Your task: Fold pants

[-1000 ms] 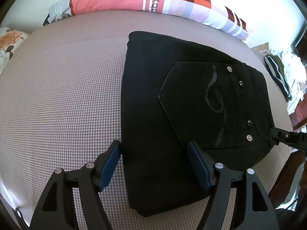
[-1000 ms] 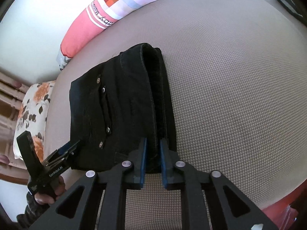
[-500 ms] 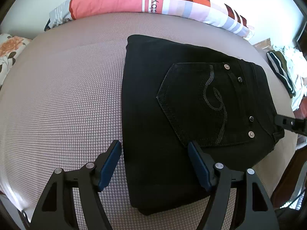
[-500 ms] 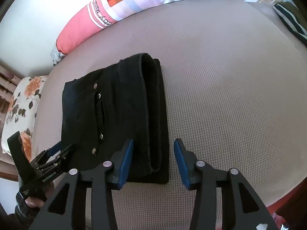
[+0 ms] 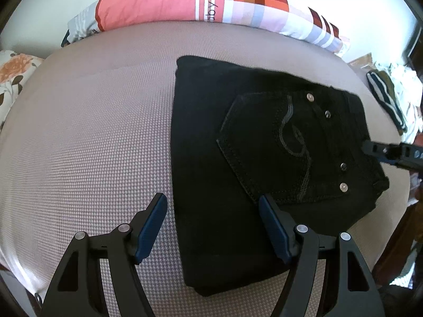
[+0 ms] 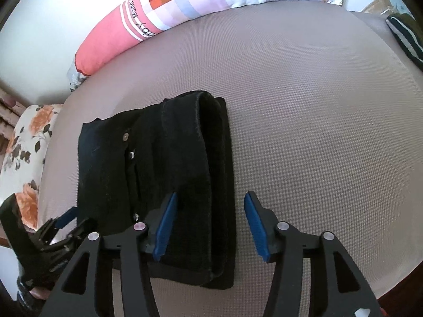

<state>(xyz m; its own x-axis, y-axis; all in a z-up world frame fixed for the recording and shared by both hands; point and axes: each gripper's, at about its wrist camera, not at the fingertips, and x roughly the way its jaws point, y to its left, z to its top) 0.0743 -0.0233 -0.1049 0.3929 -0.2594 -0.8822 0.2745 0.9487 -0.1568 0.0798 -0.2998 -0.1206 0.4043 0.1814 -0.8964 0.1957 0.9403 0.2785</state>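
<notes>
The black pants (image 5: 238,163) lie folded in a compact rectangle on the beige bed (image 5: 92,145), back pocket with grey stitching facing up. My left gripper (image 5: 212,211) is open and empty, hovering over the pants' near left edge. In the right wrist view the pants (image 6: 164,163) show their thick folded waistband side. My right gripper (image 6: 210,214) is open and empty, just above the pants' right edge, holding nothing. The right gripper's tip also shows in the left wrist view (image 5: 388,152) at the waistband side.
A long pink and checkered pillow (image 5: 211,5) lies along the far edge of the bed. A floral pillow (image 6: 23,158) sits at the left. A pile of clothes (image 5: 391,97) lies at the right. The bed edge is close at the bottom right.
My right gripper was shut on the pants' folded edge, then opened wide, let go and pulled back. My left gripper stayed open and backed away slightly.
</notes>
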